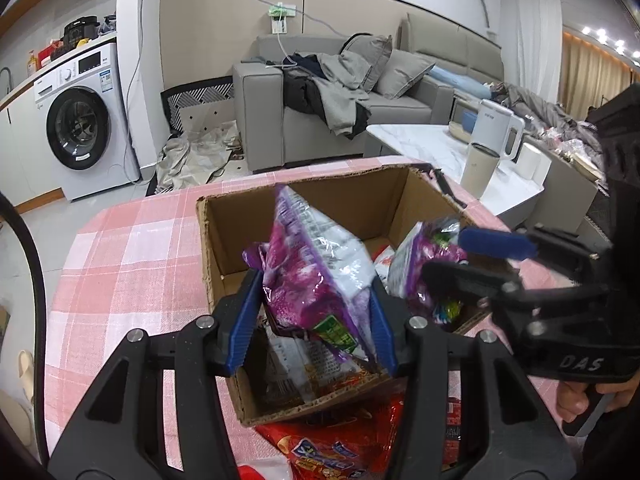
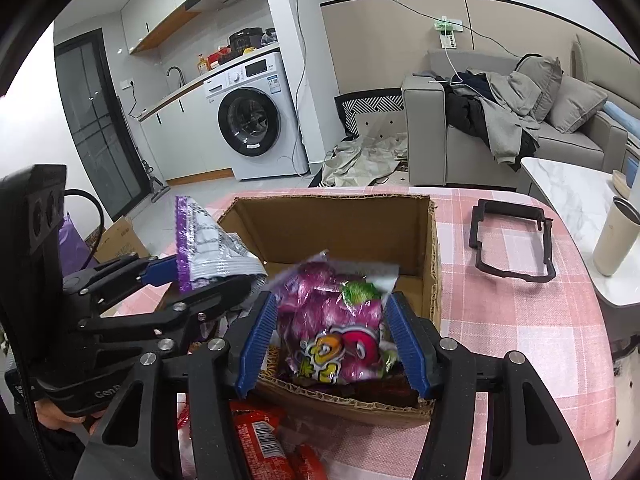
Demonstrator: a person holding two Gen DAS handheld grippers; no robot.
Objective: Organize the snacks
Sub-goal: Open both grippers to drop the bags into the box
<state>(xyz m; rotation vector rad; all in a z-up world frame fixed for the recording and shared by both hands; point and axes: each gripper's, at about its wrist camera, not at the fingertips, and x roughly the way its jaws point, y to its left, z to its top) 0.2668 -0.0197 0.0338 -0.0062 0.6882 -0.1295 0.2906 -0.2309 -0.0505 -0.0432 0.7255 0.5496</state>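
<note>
Snack packets, two, purple, each carried by one gripper over an open cardboard box (image 1: 224, 240) on the pink-checked bench (image 1: 128, 256). Left gripper (image 1: 316, 312): jaws drawn in to a narrow gap and clamped on a purple-and-silver packet (image 1: 308, 264), which stands tilted with its top corner toward 12 o'clock, above the box's near half. Right gripper (image 2: 332, 336): jaws a little wider, pads against both sides of a bulging purple candy bag (image 2: 336, 332) with a cartoon print; it appears held, hanging just above the box's near wall. In the left wrist view the right gripper comes in from 3 o'clock with the bag; in the right wrist view the left gripper comes in from 9 o'clock with its packet. Box contents: packets with red and white wrappers already lie on the floor, mostly at the near end; the far half shows bare cardboard. Outside the box: red packets (image 1: 332, 448) at 6 o'clock on the bench, not yet sorted; a black frame (image 2: 512, 240) at 2 o'clock in the right wrist view, well apart from the box. Handling note, as a judgement: lower each packet clear of the rim before letting go, the left one toward the bare far half so that the two do not stack and spill; release one hand at a time, since the grippers sit close together; keep the thin foil edges from snagging the corrugated wall.
</note>
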